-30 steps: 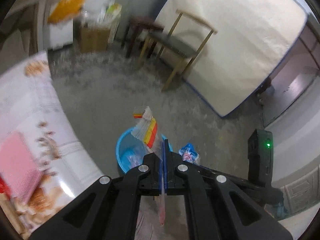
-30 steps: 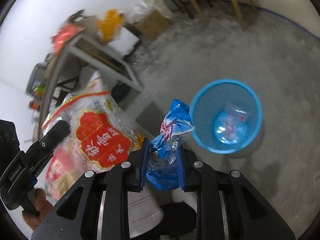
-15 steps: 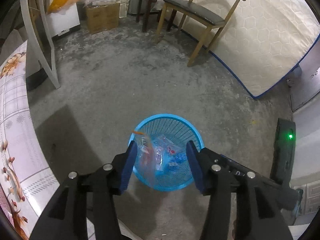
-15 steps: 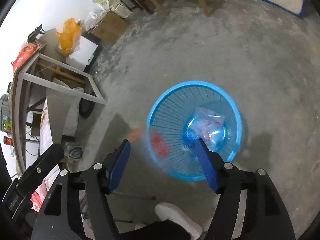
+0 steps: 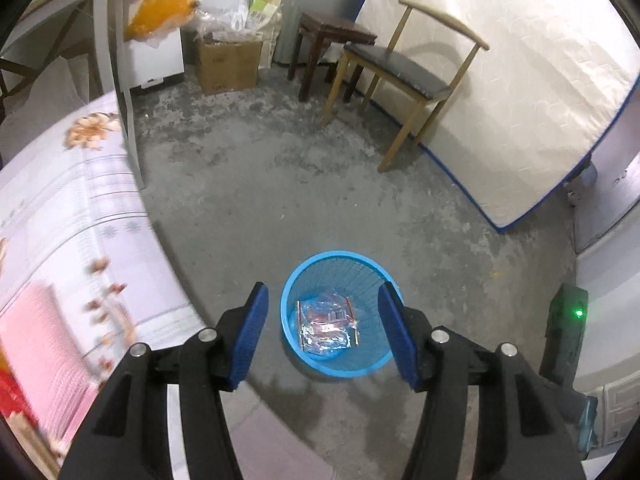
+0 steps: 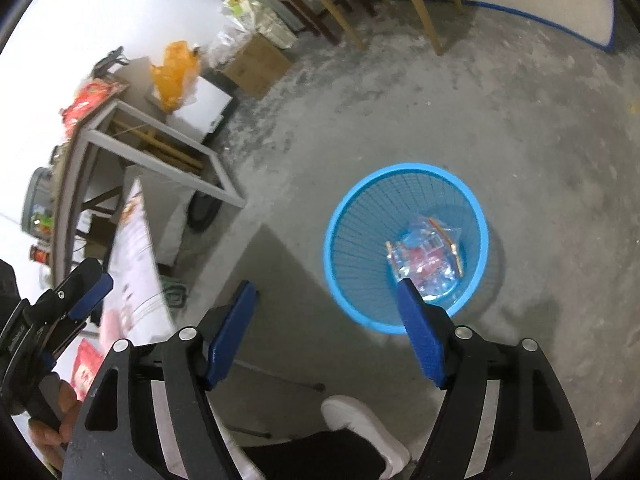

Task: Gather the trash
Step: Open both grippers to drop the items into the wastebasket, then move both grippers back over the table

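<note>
A blue mesh waste basket (image 5: 294, 288) stands on the grey concrete floor; it also shows in the right wrist view (image 6: 348, 208). Clear and red plastic wrappers (image 5: 327, 327) lie at its bottom, also seen in the right wrist view (image 6: 426, 258). My left gripper (image 5: 324, 300) is open and empty, held above the basket. My right gripper (image 6: 326, 292) is open and empty, above the floor just left of the basket. The left gripper also appears at the left edge of the right wrist view (image 6: 86, 290).
A table with a flowered cloth (image 5: 60, 208) is on the left, with a pink item (image 5: 36, 344) on it. A wooden chair (image 5: 404, 68), a dark stool (image 5: 332, 36), a cardboard box (image 5: 228, 66) and a leaning mattress (image 5: 520, 80) stand at the back. My white shoe (image 6: 360, 420) is below.
Both grippers opened and let go of their wrappers, which dropped into the blue basket. The left camera has pulled back and up from the basket.
</note>
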`<act>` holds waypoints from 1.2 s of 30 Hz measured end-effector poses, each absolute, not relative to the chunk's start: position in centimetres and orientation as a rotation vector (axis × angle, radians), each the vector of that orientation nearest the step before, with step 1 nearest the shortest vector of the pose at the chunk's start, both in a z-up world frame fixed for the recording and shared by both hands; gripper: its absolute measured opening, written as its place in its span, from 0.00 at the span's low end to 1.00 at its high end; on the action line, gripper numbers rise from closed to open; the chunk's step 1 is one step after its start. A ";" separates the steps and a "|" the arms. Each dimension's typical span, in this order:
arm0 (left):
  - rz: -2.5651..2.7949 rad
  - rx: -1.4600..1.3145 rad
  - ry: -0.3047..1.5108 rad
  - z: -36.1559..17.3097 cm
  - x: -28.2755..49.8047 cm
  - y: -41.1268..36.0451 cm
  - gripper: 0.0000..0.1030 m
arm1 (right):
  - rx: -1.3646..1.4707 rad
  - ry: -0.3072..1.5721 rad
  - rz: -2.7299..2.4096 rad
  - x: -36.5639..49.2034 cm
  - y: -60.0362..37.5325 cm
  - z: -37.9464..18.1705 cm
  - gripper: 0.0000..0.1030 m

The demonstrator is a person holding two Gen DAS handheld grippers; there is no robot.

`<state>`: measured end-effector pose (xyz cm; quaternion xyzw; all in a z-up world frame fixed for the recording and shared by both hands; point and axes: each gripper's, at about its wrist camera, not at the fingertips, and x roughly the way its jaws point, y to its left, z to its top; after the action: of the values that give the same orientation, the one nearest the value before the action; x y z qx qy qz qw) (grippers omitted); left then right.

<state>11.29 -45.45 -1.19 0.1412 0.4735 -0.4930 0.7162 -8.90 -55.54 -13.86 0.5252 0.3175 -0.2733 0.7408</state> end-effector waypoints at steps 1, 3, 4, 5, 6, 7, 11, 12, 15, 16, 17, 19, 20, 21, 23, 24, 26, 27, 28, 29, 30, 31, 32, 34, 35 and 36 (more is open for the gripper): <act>-1.097 0.309 1.046 -0.7 11.0 -44.9 0.55 | 1.150 0.689 -0.584 -9.3 -55.0 -13.3 0.70; -1.130 0.291 1.044 0.6 9.9 -42.7 0.58 | 1.146 0.679 -0.554 -9.6 -54.0 -12.5 0.70; -1.143 0.283 1.040 1.1 9.4 -41.6 0.59 | 1.141 0.676 -0.543 -9.6 -53.5 -12.1 0.71; -1.160 0.275 1.032 1.7 9.0 -40.6 0.61 | 1.132 0.674 -0.525 -9.7 -52.8 -11.5 0.71; -1.178 0.267 1.017 2.4 8.3 -39.2 0.62 | 1.124 0.671 -0.505 -9.6 -52.1 -10.8 0.72; -1.192 0.266 1.000 2.9 7.8 -37.9 0.63 | 1.120 0.669 -0.482 -9.5 -51.4 -10.2 0.72; -1.194 0.264 0.945 4.7 6.7 -32.6 0.67 | 1.102 0.667 -0.400 -8.3 -49.1 -8.2 0.74; -1.190 0.257 0.935 5.0 6.6 -31.6 0.67 | 1.098 0.672 -0.382 -7.8 -48.6 -7.9 0.74; -1.156 0.250 0.880 6.0 6.7 -27.6 0.67 | 1.068 0.685 -0.307 -5.8 -46.5 -6.5 0.74; -1.133 0.254 0.851 6.2 6.7 -26.2 0.67 | 1.054 0.689 -0.281 -5.1 -45.8 -6.1 0.74; -1.111 0.259 0.823 6.5 6.6 -24.9 0.67 | 1.046 0.692 -0.263 -4.6 -45.2 -5.7 0.74; -1.094 0.267 0.790 6.7 6.7 -22.3 0.68 | 1.034 0.696 -0.217 -3.3 -43.9 -5.1 0.75; -1.081 0.269 0.774 6.9 6.9 -21.1 0.69 | 1.030 0.701 -0.192 -2.6 -43.2 -4.8 0.75; -1.059 0.273 0.753 6.9 7.0 -19.7 0.69 | 1.023 0.705 -0.173 -1.9 -42.7 -4.6 0.75; -1.008 0.276 0.723 6.8 7.2 -16.8 0.72 | 1.006 0.712 -0.135 -0.7 -41.2 -4.1 0.75; -0.988 0.273 0.717 6.6 7.5 -15.8 0.72 | 0.999 0.719 -0.104 0.1 -40.4 -3.9 0.75; -0.948 0.247 0.725 6.0 8.0 -13.1 0.72 | 0.991 0.736 -0.053 1.4 -38.8 -3.8 0.75; -0.933 0.236 0.732 5.7 8.2 -12.3 0.72 | 0.989 0.748 -0.022 2.1 -37.9 -3.8 0.75; -0.919 0.225 0.736 5.5 8.4 -11.3 0.72 | 0.983 0.768 0.011 2.9 -36.7 -3.8 0.75; -0.905 0.215 0.740 5.1 8.5 -10.3 0.72 | 0.980 0.784 0.034 3.6 -35.8 -3.9 0.75; -0.895 0.209 0.747 4.8 8.5 -9.6 0.72 | 0.977 0.804 0.065 4.6 -34.8 -4.0 0.75; -0.883 0.201 0.759 4.4 8.5 -9.0 0.72 | 0.974 0.821 0.090 5.5 -33.9 -4.1 0.75; -0.877 0.191 0.771 4.0 8.6 -8.5 0.72 | 0.971 0.834 0.109 6.3 -33.2 -4.2 0.75; -0.869 0.173 0.797 3.0 8.7 -7.8 0.72 | 0.958 0.860 0.145 7.8 -31.8 -4.2 0.75; -0.867 0.166 0.819 2.4 8.7 -7.5 0.72 | 0.945 0.874 0.163 8.7 -31.1 -4.1 0.75; -0.864 0.165 0.832 2.0 8.4 -7.6 0.72 | 0.937 0.883 0.174 9.5 -30.6 -4.0 0.76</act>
<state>8.41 -7.63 2.03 0.0775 0.3908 -0.4062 0.8223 9.49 -30.61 -4.03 0.4361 0.4113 0.0809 0.7963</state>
